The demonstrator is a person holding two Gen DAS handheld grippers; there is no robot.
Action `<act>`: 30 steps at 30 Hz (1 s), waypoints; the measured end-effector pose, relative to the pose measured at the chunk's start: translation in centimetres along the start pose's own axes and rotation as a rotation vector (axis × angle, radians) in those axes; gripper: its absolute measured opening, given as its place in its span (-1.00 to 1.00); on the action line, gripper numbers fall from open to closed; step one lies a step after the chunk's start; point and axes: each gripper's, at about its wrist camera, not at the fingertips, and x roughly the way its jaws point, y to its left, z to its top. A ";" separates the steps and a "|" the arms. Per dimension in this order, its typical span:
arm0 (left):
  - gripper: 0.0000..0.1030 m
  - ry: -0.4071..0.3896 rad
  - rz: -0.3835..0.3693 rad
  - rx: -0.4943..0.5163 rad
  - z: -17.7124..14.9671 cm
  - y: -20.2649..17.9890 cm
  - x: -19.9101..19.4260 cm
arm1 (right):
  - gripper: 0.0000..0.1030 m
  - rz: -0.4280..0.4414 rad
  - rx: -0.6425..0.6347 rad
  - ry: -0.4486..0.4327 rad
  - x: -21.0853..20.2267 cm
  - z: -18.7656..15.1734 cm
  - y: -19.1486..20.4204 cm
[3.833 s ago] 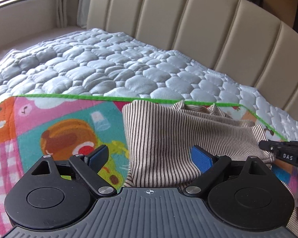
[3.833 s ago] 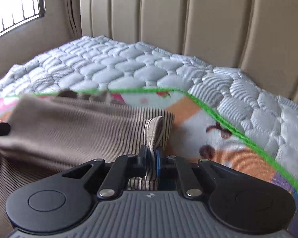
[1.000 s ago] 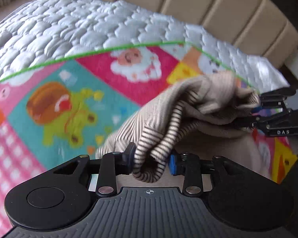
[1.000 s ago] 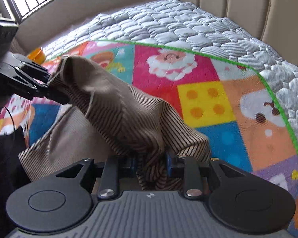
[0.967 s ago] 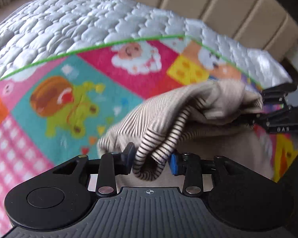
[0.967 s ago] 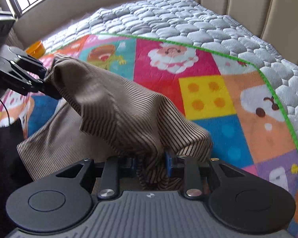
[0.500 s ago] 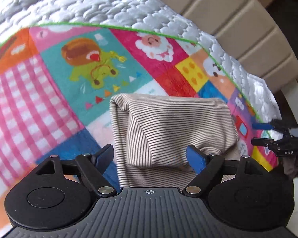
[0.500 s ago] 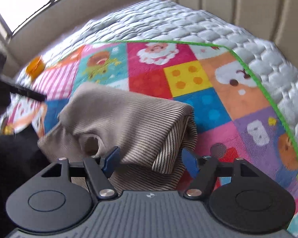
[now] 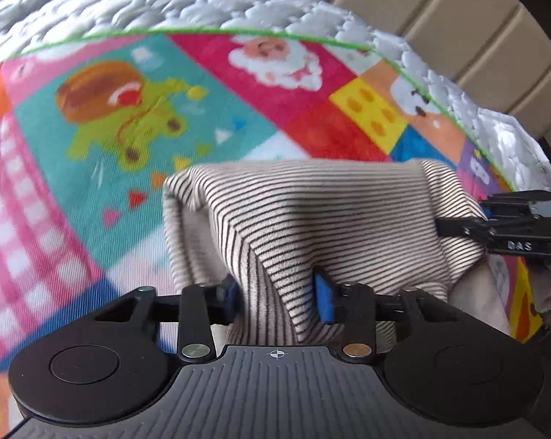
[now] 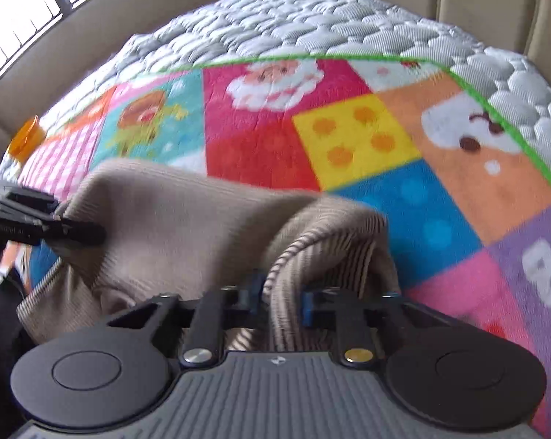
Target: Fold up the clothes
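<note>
The striped garment [image 9: 312, 219] lies bunched on the patchwork play mat [image 9: 136, 117] and spans crosswise between the two tools, its long axis running from the left gripper [image 9: 275, 292] to the right gripper [image 10: 280, 301]. In the left wrist view its folded far edge sits ahead of the fingers, and the dark stripes slant down toward the pinched fold. That gripper's fingers [image 9: 324, 298] are drawn in narrow and clamp a thick fold of the cloth between the blue pads. The right gripper's fingers [image 10: 306, 307] are likewise close together, with a ribbed edge of the same garment held between them; the cloth arches up and away to their left.

Ahead of both pairs of fingers the mat lies bare up to its green border [image 10: 312, 59]. Beyond that comes the quilted mattress [image 10: 312, 18], then the padded headboard [image 9: 458, 22]. An orange object [image 10: 26, 139] sits far off to the left of the right fingers, near the mat's edge; what it is cannot be told.

Half a second ago both pairs of fingers stood wide apart with the garment resting free between them; now both have closed on it.
</note>
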 end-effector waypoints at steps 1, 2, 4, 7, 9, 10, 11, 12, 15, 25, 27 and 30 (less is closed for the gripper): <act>-0.29 -0.018 0.006 0.009 0.8 -0.1 0.2 | -0.72 -0.003 0.005 -0.018 0.2 1.0 0.0; -0.33 -0.043 0.019 0.004 1.8 0.0 0.2 | -0.72 -0.009 -0.001 -0.039 0.2 2.1 0.0; -0.36 -0.089 0.027 -0.026 3.8 0.3 -0.2 | -0.73 -0.008 -0.016 -0.073 -0.7 3.9 0.1; -0.37 -0.127 -0.005 -0.052 5.3 0.9 -2.1 | -0.73 0.030 -0.002 -0.101 -2.6 5.0 -0.3; -0.37 -0.124 -0.031 -0.060 5.3 1.2 -3.2 | -0.73 0.070 0.024 -0.091 -3.6 4.4 -0.7; -0.36 -0.113 -0.044 -0.062 4.9 1.4 -3.6 | -0.73 0.080 0.026 -0.079 -3.8 3.8 -0.6; -0.36 -0.094 -0.053 -0.064 4.2 1.4 -3.8 | -0.73 0.086 0.022 -0.060 -3.8 2.9 -0.4; -0.36 -0.074 -0.060 -0.066 3.5 1.5 -3.9 | -0.73 0.089 0.020 -0.039 -3.6 2.1 -0.2; -0.36 -0.004 -0.041 -0.050 0.7 1.3 -3.2 | -0.72 0.085 0.004 0.015 -2.6 -0.3 0.6; -0.10 0.073 0.063 -0.075 -1.5 2.2 -2.5 | -0.05 -0.029 -0.056 0.116 -1.0 -2.1 0.5; -0.08 0.061 0.087 -0.069 -1.5 1.6 -4.1 | 0.02 -0.032 -0.050 0.085 -2.5 -1.7 0.0; 0.19 0.040 0.048 -0.072 -1.8 0.4 -6.4 | 0.25 -0.043 -0.053 -0.005 -5.1 -0.4 -0.7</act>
